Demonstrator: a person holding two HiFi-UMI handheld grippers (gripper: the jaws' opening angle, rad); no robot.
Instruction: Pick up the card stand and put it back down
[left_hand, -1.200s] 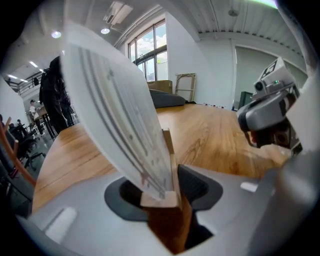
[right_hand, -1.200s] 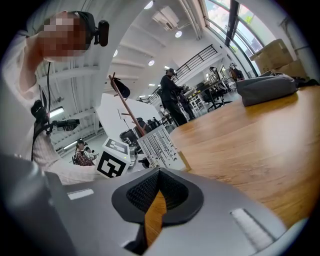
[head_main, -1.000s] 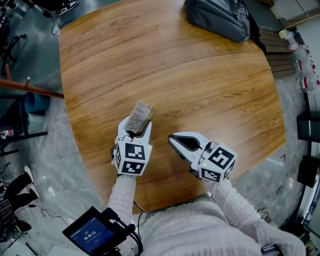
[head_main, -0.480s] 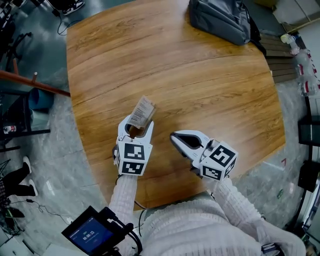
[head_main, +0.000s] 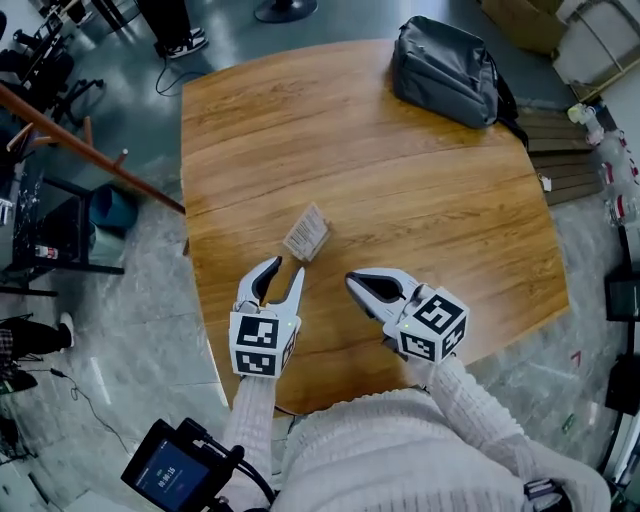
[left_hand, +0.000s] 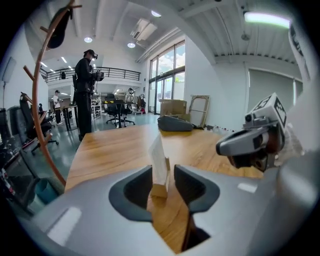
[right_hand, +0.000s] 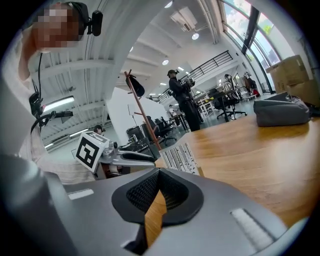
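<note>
Left gripper (head_main: 287, 268) fingers half wide and closing, nothing between. Small wooden card stand (head_main: 307, 232) with white printed card just past their tips, upright on brown wooden worktop (head_main: 400, 180). Right gripper (head_main: 352, 280) fingers pressed together, empty, near right.

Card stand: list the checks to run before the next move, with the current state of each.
1. Card stand set down on the table: ok.
2. Stand upright on its base: ok, as the left gripper view shows.
3. Left tool clear of the stand: ok. Its jaws are closing with nothing between them, and the stand sits just ahead of the tips.
4. Right tool shut and empty: ok.
5. Bag away from the work spot: ok, at the far edge.
</note>
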